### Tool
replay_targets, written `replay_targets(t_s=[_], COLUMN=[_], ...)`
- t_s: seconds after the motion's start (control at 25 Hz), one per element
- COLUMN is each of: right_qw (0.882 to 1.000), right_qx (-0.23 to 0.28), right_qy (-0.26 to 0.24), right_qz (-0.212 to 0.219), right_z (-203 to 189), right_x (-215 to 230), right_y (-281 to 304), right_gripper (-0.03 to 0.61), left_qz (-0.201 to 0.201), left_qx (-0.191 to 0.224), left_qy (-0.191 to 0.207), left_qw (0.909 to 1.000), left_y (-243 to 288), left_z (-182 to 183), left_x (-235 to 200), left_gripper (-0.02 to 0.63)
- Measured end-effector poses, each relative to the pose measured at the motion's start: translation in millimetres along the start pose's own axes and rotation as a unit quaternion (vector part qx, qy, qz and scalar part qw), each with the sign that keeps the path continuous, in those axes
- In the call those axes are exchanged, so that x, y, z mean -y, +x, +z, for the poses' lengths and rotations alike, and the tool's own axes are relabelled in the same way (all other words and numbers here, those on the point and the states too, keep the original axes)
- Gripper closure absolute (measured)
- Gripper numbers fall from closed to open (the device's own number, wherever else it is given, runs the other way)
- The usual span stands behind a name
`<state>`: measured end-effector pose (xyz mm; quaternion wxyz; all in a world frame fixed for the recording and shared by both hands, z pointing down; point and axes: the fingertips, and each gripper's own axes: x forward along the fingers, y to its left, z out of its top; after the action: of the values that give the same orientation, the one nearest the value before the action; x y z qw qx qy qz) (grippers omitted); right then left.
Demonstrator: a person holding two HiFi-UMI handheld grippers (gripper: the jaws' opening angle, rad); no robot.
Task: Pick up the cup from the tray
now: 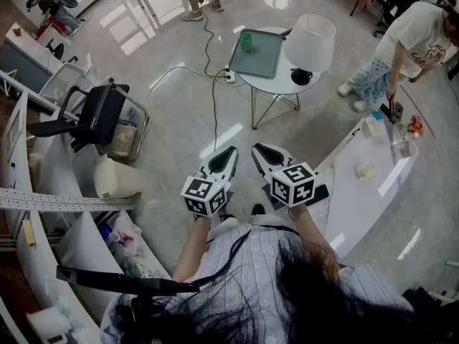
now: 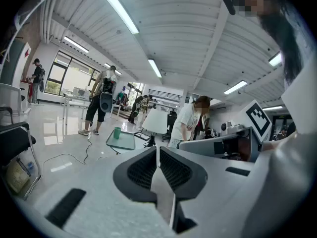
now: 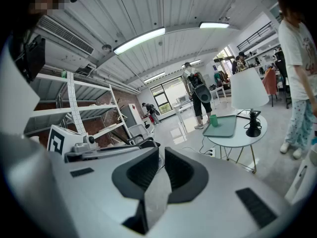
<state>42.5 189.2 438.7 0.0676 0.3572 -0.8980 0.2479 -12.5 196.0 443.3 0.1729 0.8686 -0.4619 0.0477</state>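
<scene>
**Status.** The approach has not begun. You hold your left gripper (image 1: 230,152) and right gripper (image 1: 259,150) side by side close to your body, well apart from the work. Both pairs of jaws are closed to a thin slit with nothing between them. Each gripper's own view shows only floor and room past the tips.

**Location of item.** The cup (image 1: 246,41) is green and upright. It stands on the grey-green tray (image 1: 262,59), near the tray's far left corner. The tray lies on the round white table (image 1: 276,84). A white-shaded lamp (image 1: 309,43) stands to the tray's right, its black base just off the tray's edge.

**Handling assessment.** The cup is small and looks like plain plastic, so I judge it light, smooth-walled and stiff enough for a firm pinch. At this range I cannot tell whether it holds anything or has a handle, so treat it as possibly filled and keep it upright. A light cup on a smooth tray is likely to slide or tip if one jaw touches it first.

**Recommended hold.**
- Open the jaws wider than the cup before you arrive.
- Straddle the wall at about mid-height from the near side, then close evenly on both sides.
- Your left gripper has the clearer line, since it is on the side away from the lamp.
- Mind the cable (image 1: 214,99) on the floor as you step in.
</scene>
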Motion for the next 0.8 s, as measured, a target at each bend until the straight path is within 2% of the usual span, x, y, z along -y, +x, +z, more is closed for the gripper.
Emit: replay_targets(t_s=[0.2,0.4,0.8], right_qw=[1.0,0.999,0.999], right_qx=[0.001,0.014,0.008], right_qy=[0.001,0.031,0.03], right_qz=[-0.001,-0.004,-0.016], right_z=[0,1,-2], right_x=[3,10,31], right_y=[2,-2,-16], right_gripper=[0.522,0.522,0.522], left_qz=[-0.001,-0.001,-0.013], left_qx=[-0.001,0.0,-0.009], left_qy=[0.002,0.001,0.003], left_qw=[1.0,1.0,0.9999], left_y=[2,6,19], left_z=[-2,-4,-8], left_x=[-1,1,17], left_gripper=[0.598,0.598,0.598])
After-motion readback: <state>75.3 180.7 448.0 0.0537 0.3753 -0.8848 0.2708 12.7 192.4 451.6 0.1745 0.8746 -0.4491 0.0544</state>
